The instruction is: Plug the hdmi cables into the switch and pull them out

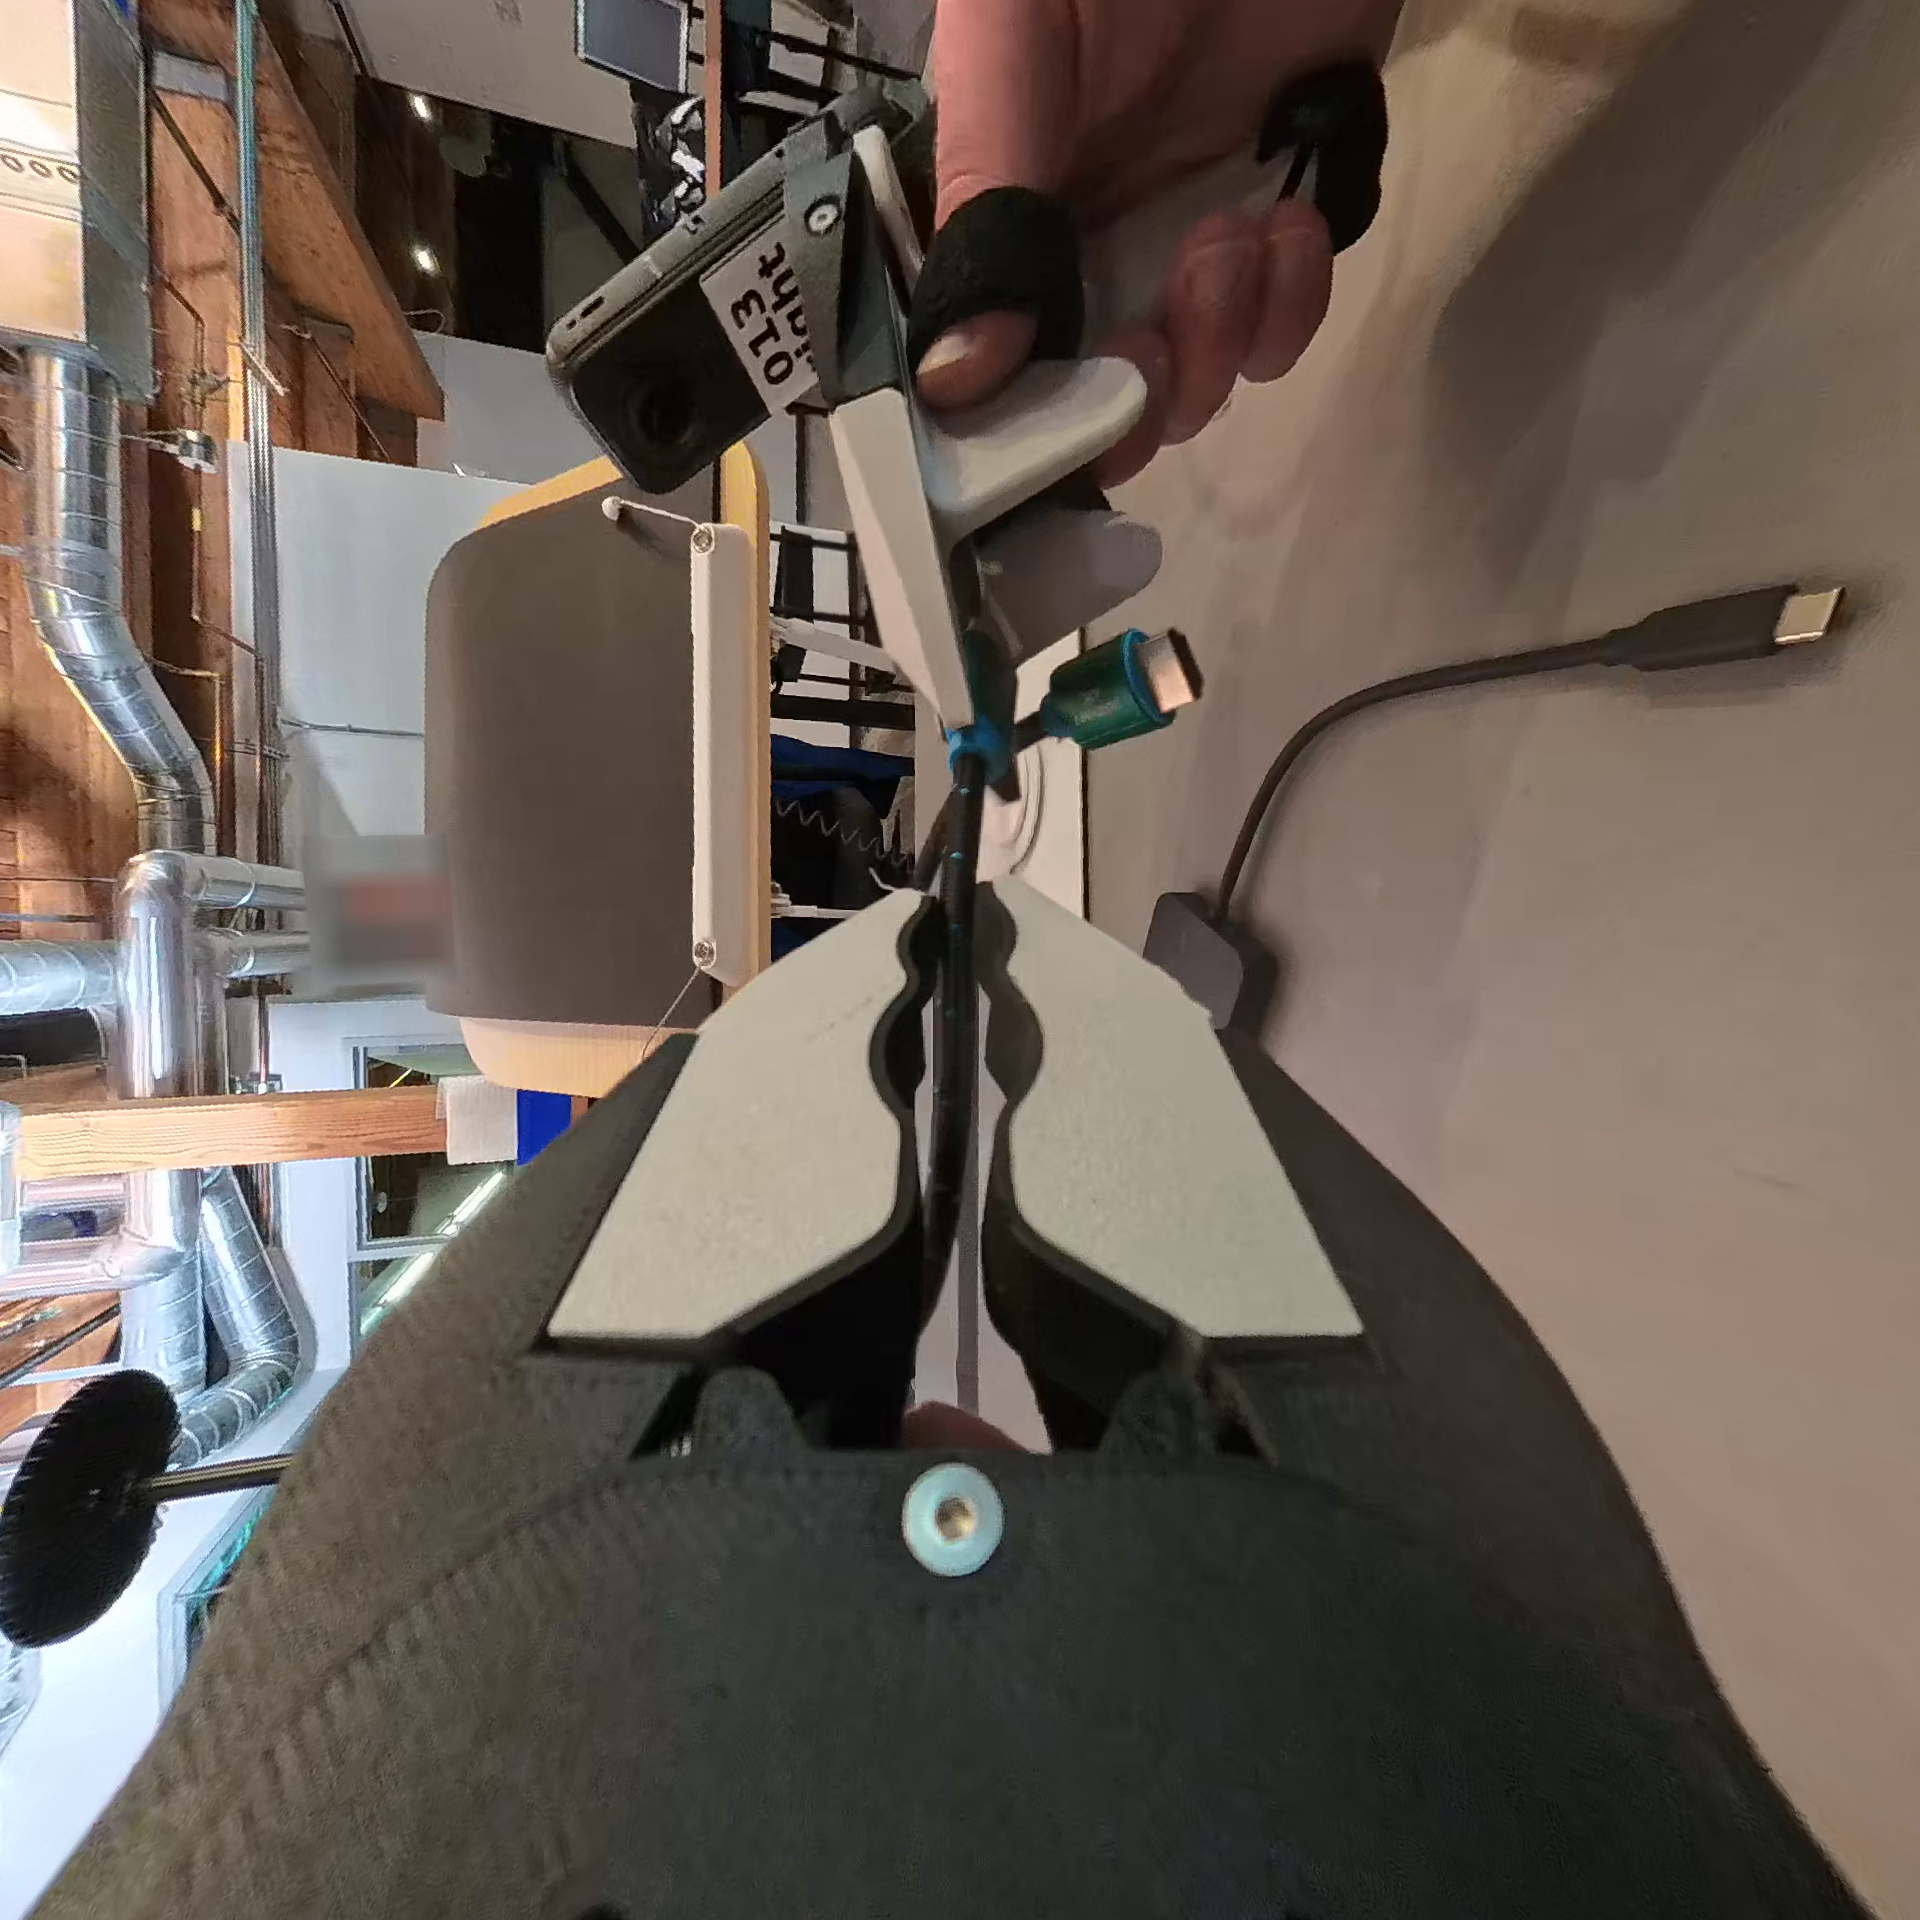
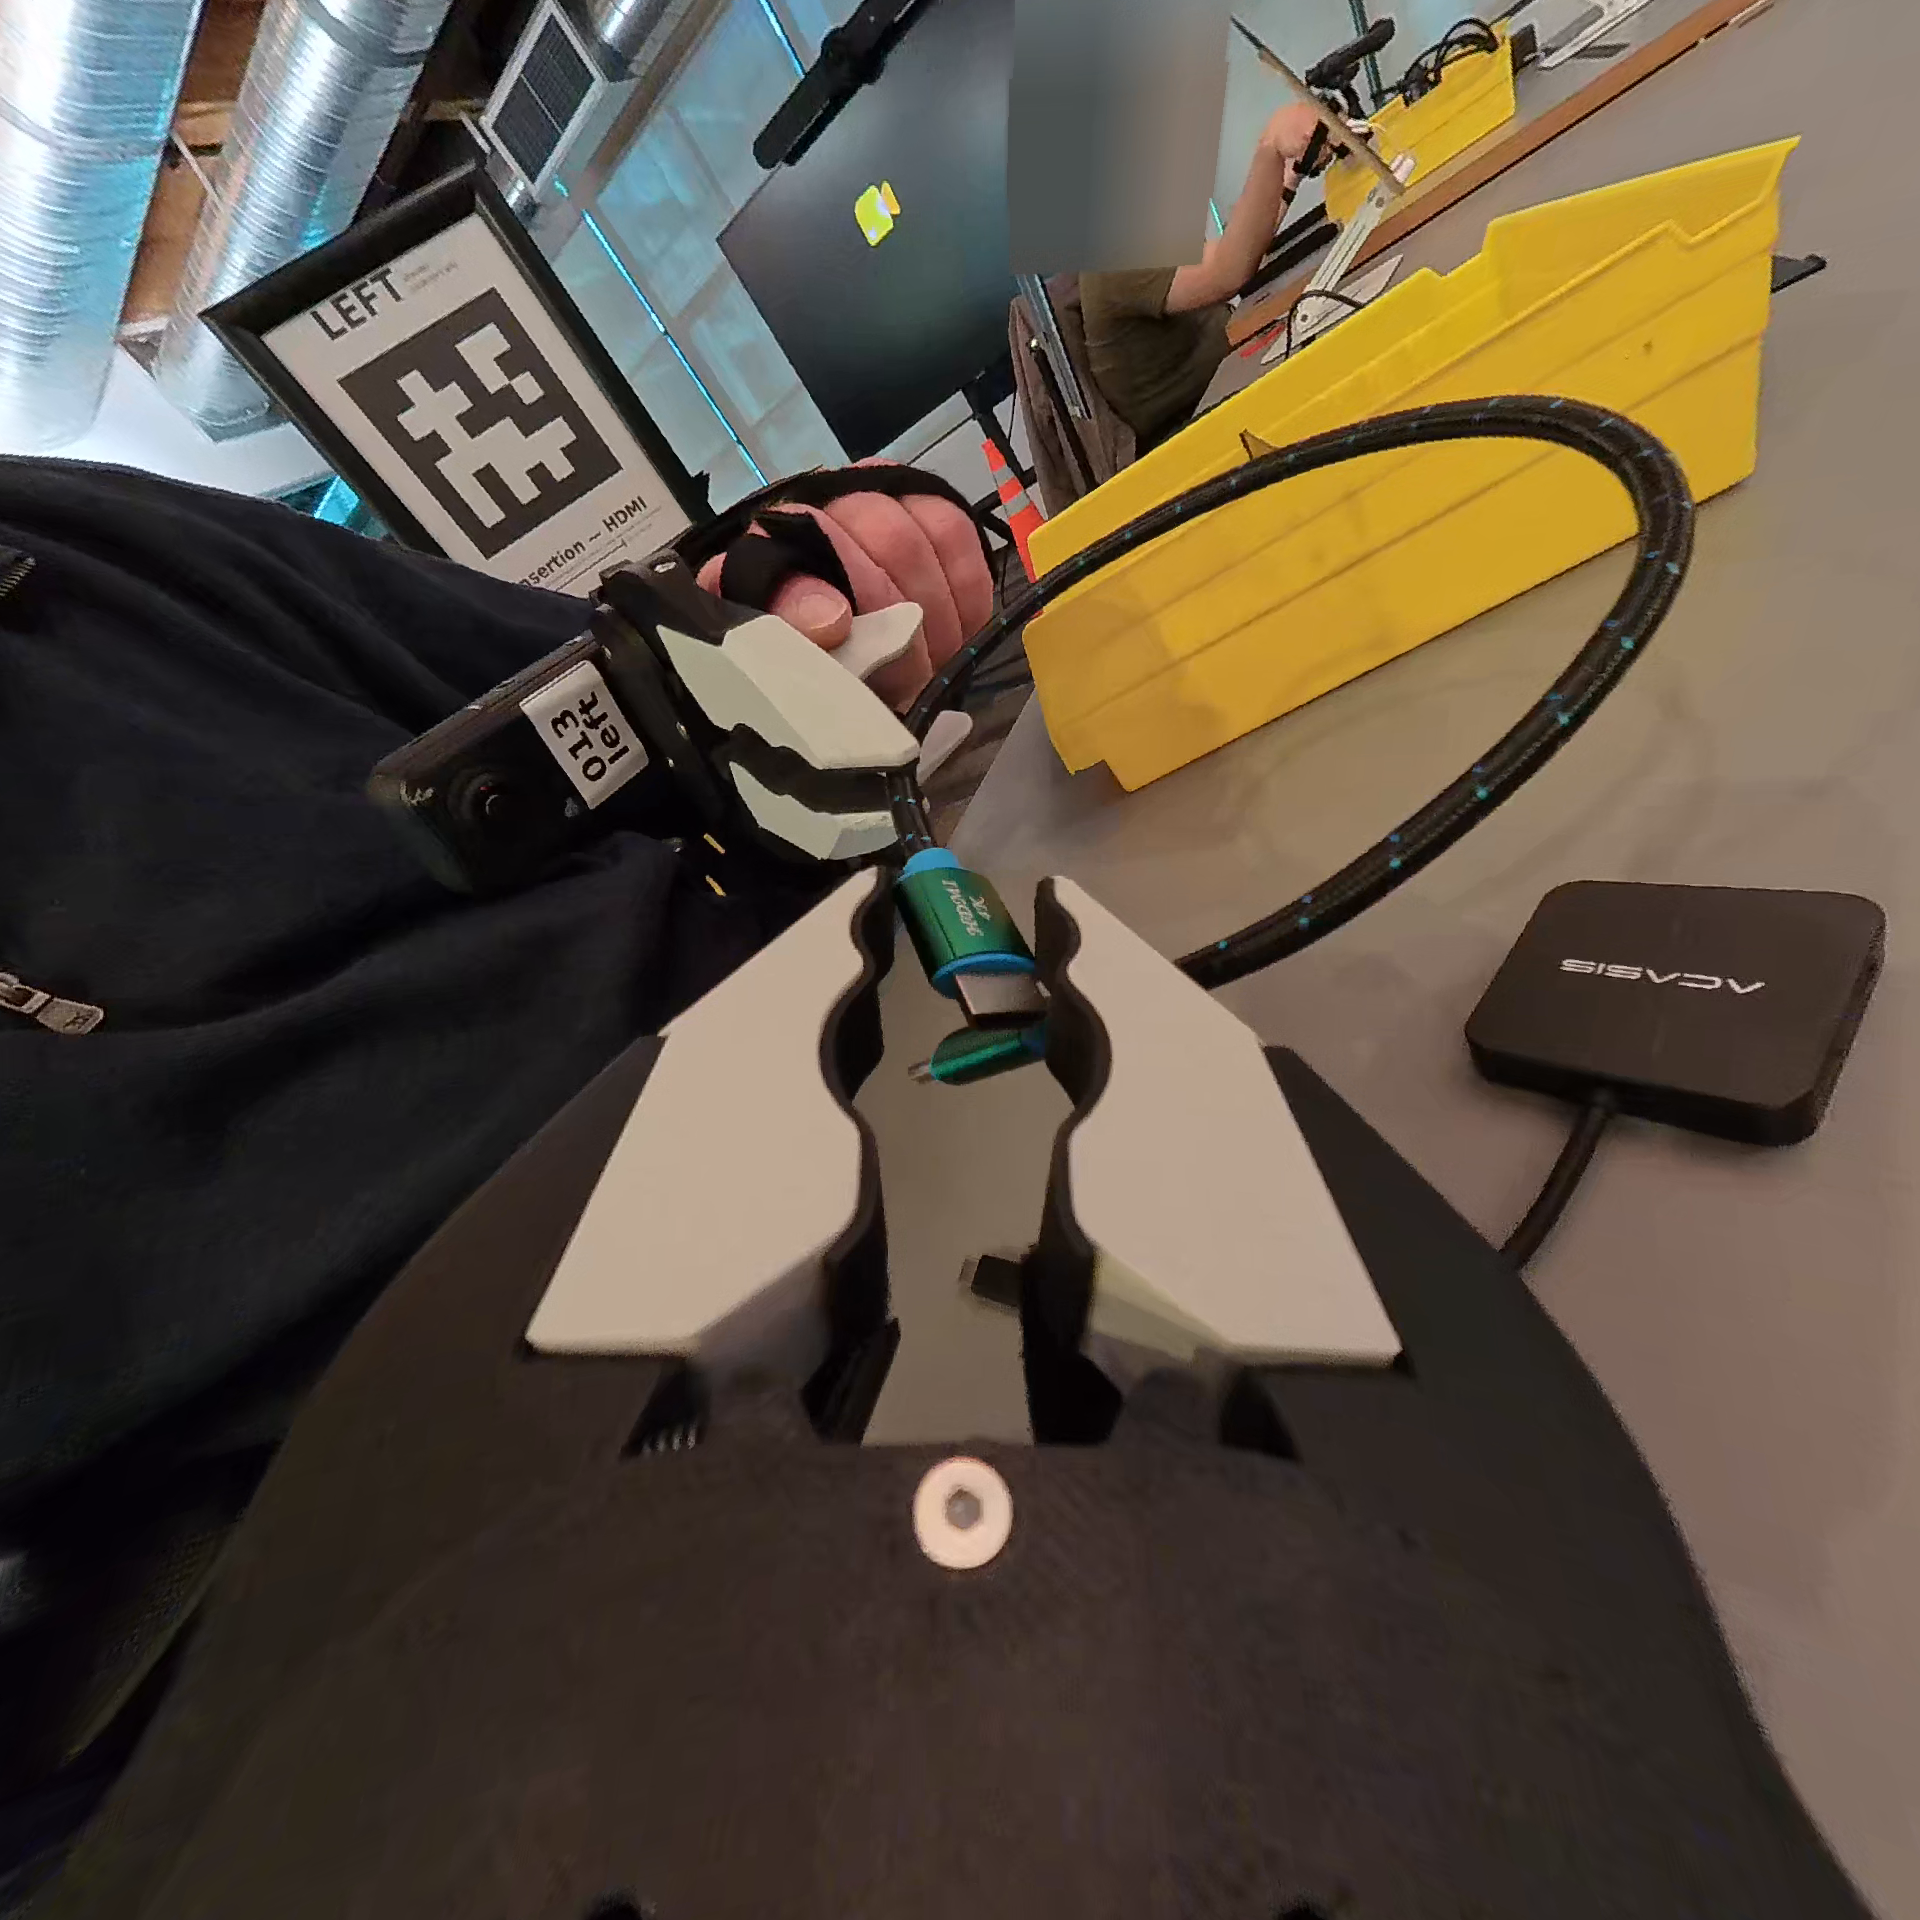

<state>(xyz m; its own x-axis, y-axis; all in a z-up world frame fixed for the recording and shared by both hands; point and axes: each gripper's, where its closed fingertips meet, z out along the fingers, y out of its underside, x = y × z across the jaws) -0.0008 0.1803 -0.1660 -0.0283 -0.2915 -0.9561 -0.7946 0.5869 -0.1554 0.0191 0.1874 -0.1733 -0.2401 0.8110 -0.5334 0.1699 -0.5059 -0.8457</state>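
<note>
Left wrist view: the left tool (image 1: 951, 935) is clamped on the braided cable (image 1: 954, 1039); its green plug (image 1: 1117, 686) is off the desk (image 1: 1558, 1143), beside the right tool (image 1: 982, 764).

Right wrist view: the right tool (image 2: 956, 914) gapes, holding nothing, the plug (image 2: 961, 930) between its tips. The switch (image 2: 1683, 987) lies on the desk, apart.

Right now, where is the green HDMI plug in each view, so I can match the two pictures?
Left wrist view: the green HDMI plug is above centre, past the left gripper, which is shut on the braided cable.
Right wrist view: the plug is at centre, between the open right gripper's fingers.
Shared landmark: the black switch on the grey table.
</note>
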